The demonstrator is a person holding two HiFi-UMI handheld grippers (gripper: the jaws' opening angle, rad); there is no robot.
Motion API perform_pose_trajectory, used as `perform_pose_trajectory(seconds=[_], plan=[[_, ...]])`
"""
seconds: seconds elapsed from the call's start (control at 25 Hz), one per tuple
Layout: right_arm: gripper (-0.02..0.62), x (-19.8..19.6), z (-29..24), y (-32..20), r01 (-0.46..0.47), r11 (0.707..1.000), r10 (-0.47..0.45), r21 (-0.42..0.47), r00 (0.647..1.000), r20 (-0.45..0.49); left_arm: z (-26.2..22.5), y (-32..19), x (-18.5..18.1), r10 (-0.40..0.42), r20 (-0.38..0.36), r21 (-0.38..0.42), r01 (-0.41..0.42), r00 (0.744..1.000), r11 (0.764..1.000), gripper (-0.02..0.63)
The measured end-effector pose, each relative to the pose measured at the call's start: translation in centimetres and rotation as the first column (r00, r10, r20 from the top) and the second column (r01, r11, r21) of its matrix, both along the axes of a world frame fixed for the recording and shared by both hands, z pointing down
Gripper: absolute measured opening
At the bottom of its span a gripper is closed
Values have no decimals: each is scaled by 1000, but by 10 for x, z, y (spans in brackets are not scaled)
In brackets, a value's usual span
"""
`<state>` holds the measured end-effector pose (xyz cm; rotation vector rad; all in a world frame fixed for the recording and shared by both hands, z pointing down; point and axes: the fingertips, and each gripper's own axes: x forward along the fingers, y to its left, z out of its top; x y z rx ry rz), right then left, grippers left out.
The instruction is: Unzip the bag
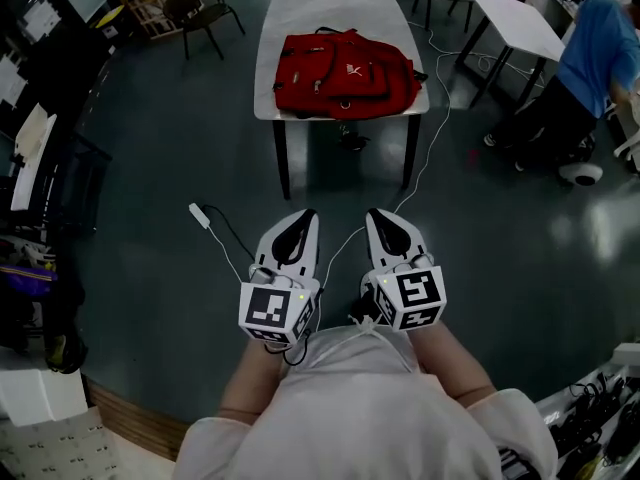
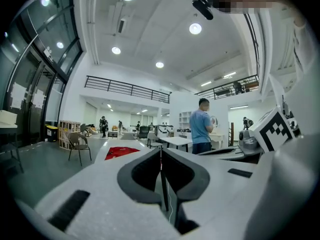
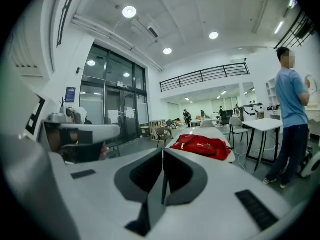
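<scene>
bag (image 1: pixel 345 73): red backpack | lying flat | on white table (image 1: pixel 330 8) | zipped

Red cloth bag (image 1: pixel 345 73), smooth matt white table (image 1: pixel 330 8), glossy dark grey floor (image 1: pixel 170 138)

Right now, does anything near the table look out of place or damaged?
Nothing looks damaged. The red backpack lies flat on the white table. Only a white cable runs loose across the floor beside the table.

Well ahead of the left gripper (image 1: pixel 307 214) and right gripper (image 1: pixel 375 212), a white table (image 1: pixel 340 3) is bearing a red backpack (image 1: pixel 345 73).
</scene>
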<state>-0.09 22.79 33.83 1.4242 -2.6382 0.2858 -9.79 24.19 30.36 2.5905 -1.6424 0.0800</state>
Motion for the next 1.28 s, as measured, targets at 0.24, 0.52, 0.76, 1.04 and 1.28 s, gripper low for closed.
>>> perform_pose_trajectory(seconds=[0.24, 0.52, 0.76, 1.04, 1.28], plan=[[29, 37, -2, -79, 31, 1000, -31, -1, 999, -16, 5, -77, 40, -18, -13, -15, 18, 1000, 1000, 21], [29, 59, 10, -143, 75, 996, -76, -40, 997, -17, 21, -137, 63, -60, -9, -62, 59, 998, 996, 22], [29, 60, 34, -182, 76, 992, -78, -98, 997, -11, 38, -178, 50, -101, -21, -110, 98, 995, 989, 23], [29, 44, 50, -240, 43, 989, -48, -139, 998, -29, 53, -252, 27, -81, -56, -147, 72, 995, 987, 23], [29, 29, 65, -303, -18, 983, 7, -184, 998, -63, 70, -320, 9, -13, -19, -184, 10, 1000, 983, 23]])
